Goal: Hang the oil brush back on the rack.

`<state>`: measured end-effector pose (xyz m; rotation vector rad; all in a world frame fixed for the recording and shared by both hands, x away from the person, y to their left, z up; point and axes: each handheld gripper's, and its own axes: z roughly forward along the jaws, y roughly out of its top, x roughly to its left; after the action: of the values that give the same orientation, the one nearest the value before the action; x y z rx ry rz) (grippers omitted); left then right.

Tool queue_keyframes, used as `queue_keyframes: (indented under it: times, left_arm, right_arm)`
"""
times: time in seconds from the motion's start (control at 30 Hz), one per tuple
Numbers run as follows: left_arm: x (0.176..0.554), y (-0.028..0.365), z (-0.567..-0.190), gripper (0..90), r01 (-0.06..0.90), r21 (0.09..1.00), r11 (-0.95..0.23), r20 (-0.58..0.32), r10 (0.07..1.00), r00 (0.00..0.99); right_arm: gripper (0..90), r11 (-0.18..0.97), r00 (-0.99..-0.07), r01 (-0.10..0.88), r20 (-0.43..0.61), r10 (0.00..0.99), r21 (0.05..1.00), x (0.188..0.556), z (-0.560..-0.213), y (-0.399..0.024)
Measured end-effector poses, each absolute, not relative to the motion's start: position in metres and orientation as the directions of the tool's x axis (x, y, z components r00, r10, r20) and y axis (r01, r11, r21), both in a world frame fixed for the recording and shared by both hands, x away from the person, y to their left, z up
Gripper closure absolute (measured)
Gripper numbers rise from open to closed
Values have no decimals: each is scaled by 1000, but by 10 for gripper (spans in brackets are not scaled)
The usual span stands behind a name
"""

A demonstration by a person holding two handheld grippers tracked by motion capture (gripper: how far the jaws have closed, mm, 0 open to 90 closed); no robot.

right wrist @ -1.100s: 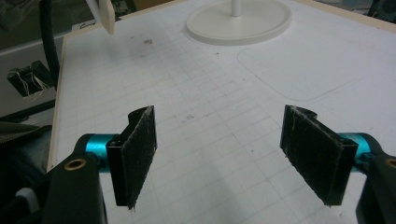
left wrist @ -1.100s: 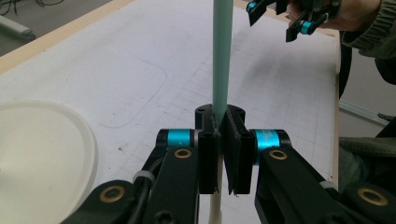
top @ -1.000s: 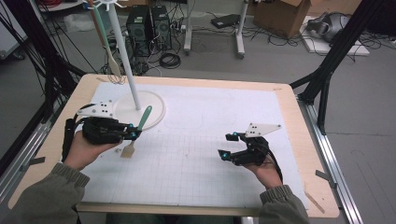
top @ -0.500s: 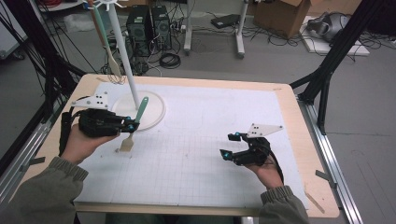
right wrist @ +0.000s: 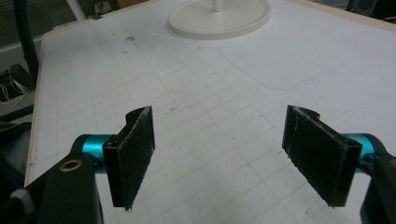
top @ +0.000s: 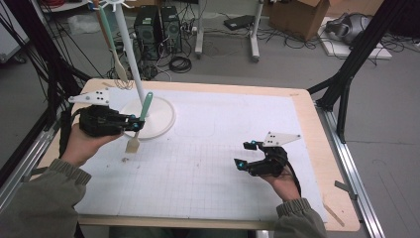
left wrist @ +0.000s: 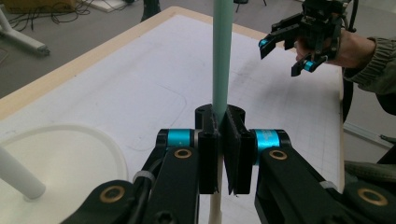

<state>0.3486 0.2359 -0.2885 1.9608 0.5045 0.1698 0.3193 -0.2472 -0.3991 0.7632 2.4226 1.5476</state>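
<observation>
Mint-green, the slim round handle of the spatula (top: 143, 110) stands upright, pinched between my left gripper (left wrist: 223, 140) jaws beside the white disc base (top: 161, 119). My right gripper (right wrist: 229, 149), felt-padded, rests spread wide, empty, above the gridded mat (top: 208, 163).

Desk (top: 317, 148): pale wood edge, matt white gridded mat (top: 208, 163), lightly scuffed. Stand base (top: 161, 116): smooth off-white plastic. Spatula (top: 138, 124): matt teal handle, cream blade. Right claw (right wrist: 229, 154): fuzzy black pads (right wrist: 135, 154), glossy black plastic, shiny blue metal. Sleeve (top: 34, 198): olive cloth.
</observation>
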Motion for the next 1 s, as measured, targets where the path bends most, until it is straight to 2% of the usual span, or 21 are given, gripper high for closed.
queue_keyframes:
  times: [1.0]
  left_arm:
    - [375, 243, -259, 843, 277, 902, -330, -123, 419, 900]
  right_arm:
    - [245, 331, -845, 347, 139, 516, 878, 323, -403, -254]
